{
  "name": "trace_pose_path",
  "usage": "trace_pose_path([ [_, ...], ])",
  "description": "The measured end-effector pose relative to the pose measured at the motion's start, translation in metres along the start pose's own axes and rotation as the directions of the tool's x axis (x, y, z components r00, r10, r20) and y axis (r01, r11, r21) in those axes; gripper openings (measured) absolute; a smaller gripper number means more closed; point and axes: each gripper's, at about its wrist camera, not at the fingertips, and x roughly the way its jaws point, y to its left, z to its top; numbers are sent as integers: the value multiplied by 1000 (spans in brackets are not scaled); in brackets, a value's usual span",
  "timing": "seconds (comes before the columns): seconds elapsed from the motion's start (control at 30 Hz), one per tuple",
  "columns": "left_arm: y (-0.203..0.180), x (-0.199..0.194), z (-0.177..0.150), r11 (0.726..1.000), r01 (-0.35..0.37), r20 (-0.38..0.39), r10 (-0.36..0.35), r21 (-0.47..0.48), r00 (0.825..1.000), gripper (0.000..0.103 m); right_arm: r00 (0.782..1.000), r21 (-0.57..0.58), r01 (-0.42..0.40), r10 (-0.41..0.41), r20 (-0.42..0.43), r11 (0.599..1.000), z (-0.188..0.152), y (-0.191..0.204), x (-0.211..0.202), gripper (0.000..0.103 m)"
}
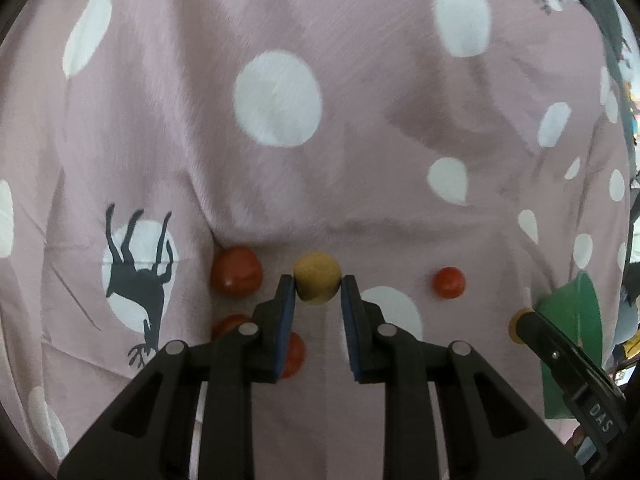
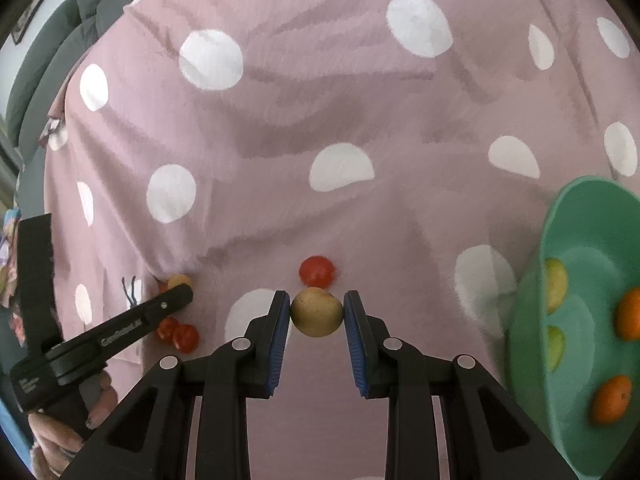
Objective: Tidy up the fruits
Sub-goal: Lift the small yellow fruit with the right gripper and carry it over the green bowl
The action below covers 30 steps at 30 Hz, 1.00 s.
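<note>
My left gripper (image 1: 318, 290) is shut on a small yellow fruit (image 1: 317, 282), low over the pink dotted cloth. Red tomatoes lie around it: one at the left (image 1: 236, 272), two partly hidden behind the left finger (image 1: 294, 354), one small one at the right (image 1: 449, 282). My right gripper (image 2: 317, 308) is shut on a yellow-brown round fruit (image 2: 316, 313), with a red tomato (image 2: 317, 271) just beyond it. A green bowl (image 2: 532, 320) at the right holds two oranges (image 2: 611, 399) and pale green fruits (image 2: 555, 286). The left gripper also shows in the right wrist view (image 2: 178, 286).
The pink cloth (image 1: 360, 80) with white dots and a deer print (image 1: 138, 276) covers the whole surface, with folds. A grey cushion (image 2: 60, 40) lies at the far left edge. The green bowl's rim (image 1: 580, 304) shows at the right of the left wrist view.
</note>
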Motion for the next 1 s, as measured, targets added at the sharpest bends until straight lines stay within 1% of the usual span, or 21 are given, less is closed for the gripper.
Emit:
trace_pose_path([
  [0.17,-22,-25,1,999,21,61,-24,49,998,23,999,-5,23,-23,49,1000,4,-5,-18,28],
  [0.33,-41,-53,-4,994,43,116,-54,98,992,23,995,11,17,-18,96,1000,8,-13,-40,28],
  [0.5,-69,-73,-12,983,84,149,-109,166,983,23,986,34,38,-43,161,999,12,-26,-64,28],
  [0.57,-82,-78,-15,979,84,167,-116,186,979,23,981,43,48,-55,184,998,13,-32,-73,28],
  [0.67,-98,-85,-19,968,114,175,-155,224,972,23,974,69,65,-78,212,995,14,-43,-84,28],
  [0.8,-122,-86,-21,958,121,180,-171,260,969,23,965,101,85,-107,239,991,15,-56,-96,28],
  [1.0,-153,-83,-28,938,152,158,-208,312,965,23,952,149,124,-160,259,981,14,-78,-110,28],
])
